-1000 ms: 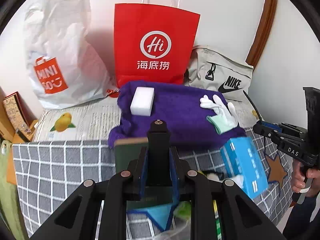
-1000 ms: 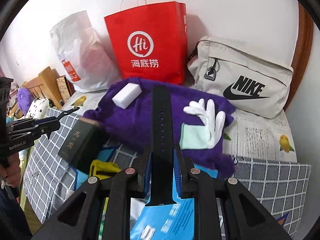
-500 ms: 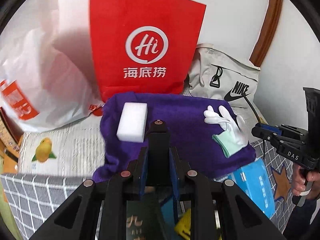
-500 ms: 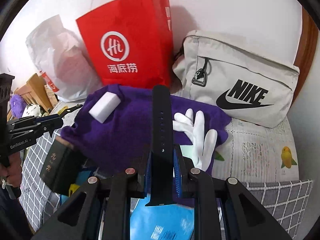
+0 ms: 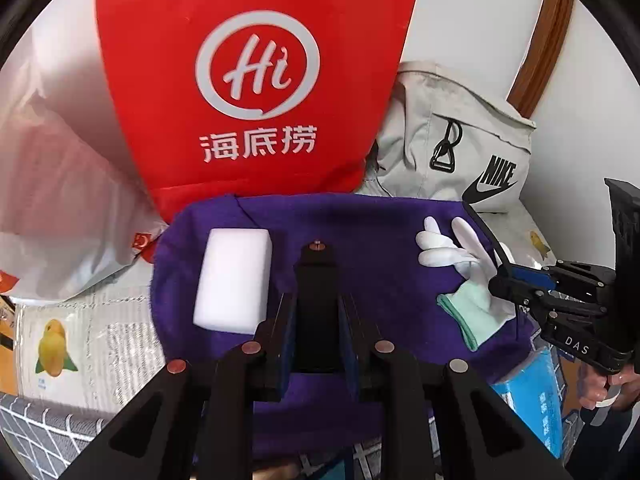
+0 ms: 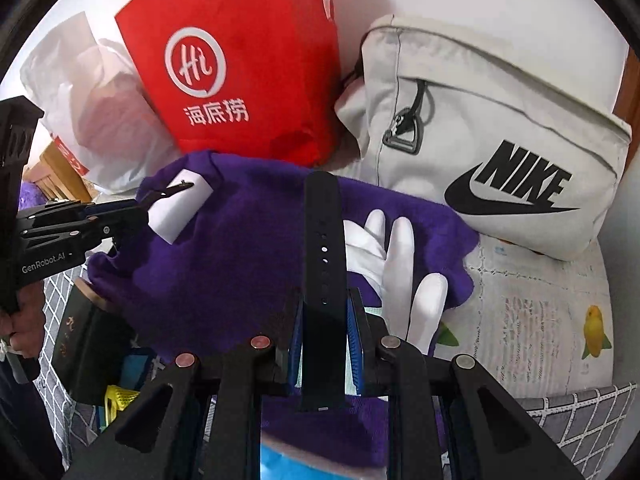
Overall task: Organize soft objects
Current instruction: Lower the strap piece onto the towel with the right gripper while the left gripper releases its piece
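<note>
Your left gripper (image 5: 316,316) is clamped on a black block (image 5: 317,304); your right gripper (image 6: 323,332) pinches a black strap (image 6: 322,264). Both hang over the purple towel (image 5: 368,240); white sponge (image 5: 234,280) left, white glove (image 6: 394,256) right.

We see towel (image 5: 360,240) as reference: sponge (image 5: 234,280) on its left part, glove (image 5: 460,264) on its right; paper bag (image 5: 256,80) behind it, Nike bag (image 6: 500,152) behind-right.

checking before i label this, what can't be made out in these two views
- Left wrist view: the dark block clamped in the left gripper can't be identified; the fingers cover its sides.
- Right wrist view: the white glove cuff is hidden behind the black strap and the right gripper.
- Right wrist view: the dark box lettering is too small.
</note>
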Demonstrator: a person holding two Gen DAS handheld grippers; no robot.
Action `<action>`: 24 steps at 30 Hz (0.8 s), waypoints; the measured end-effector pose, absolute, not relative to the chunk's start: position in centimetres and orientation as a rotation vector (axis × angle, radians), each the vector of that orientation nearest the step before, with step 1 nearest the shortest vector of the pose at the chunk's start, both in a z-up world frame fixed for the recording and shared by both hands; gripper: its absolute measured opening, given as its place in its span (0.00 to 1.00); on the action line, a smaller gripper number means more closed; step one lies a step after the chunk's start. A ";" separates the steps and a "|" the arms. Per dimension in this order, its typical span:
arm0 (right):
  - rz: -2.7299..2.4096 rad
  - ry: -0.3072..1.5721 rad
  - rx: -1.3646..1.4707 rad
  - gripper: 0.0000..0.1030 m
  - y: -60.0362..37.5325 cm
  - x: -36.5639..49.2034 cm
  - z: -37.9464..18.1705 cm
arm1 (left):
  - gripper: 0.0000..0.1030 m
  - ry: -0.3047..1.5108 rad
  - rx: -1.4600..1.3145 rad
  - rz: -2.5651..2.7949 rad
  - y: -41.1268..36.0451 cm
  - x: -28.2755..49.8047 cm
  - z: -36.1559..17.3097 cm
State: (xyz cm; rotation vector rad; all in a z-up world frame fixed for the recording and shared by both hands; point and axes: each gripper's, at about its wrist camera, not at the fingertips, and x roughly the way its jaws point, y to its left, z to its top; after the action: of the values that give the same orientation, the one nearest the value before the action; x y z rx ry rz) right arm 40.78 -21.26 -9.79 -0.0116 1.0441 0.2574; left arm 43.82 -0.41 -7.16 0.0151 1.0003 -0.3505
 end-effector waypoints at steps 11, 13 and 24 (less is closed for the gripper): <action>0.245 1.112 -0.059 0.20 -20.9 42.2 -12.5 | 0.20 1.070 0.065 -0.314 -0.9 45.2 -9.6; 0.246 1.130 -0.061 0.20 -20.9 42.4 -13.0 | 0.20 1.081 0.069 -0.310 -0.8 45.4 -10.0; 0.251 1.187 -0.061 0.20 -20.8 42.9 -14.7 | 0.20 1.119 0.070 -0.290 -0.4 45.7 -11.2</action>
State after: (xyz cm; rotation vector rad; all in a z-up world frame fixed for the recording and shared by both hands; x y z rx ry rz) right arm 42.92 -20.83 -14.67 -0.0605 1.1871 0.2506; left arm 45.68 -0.44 -11.23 0.0701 1.1189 -0.2899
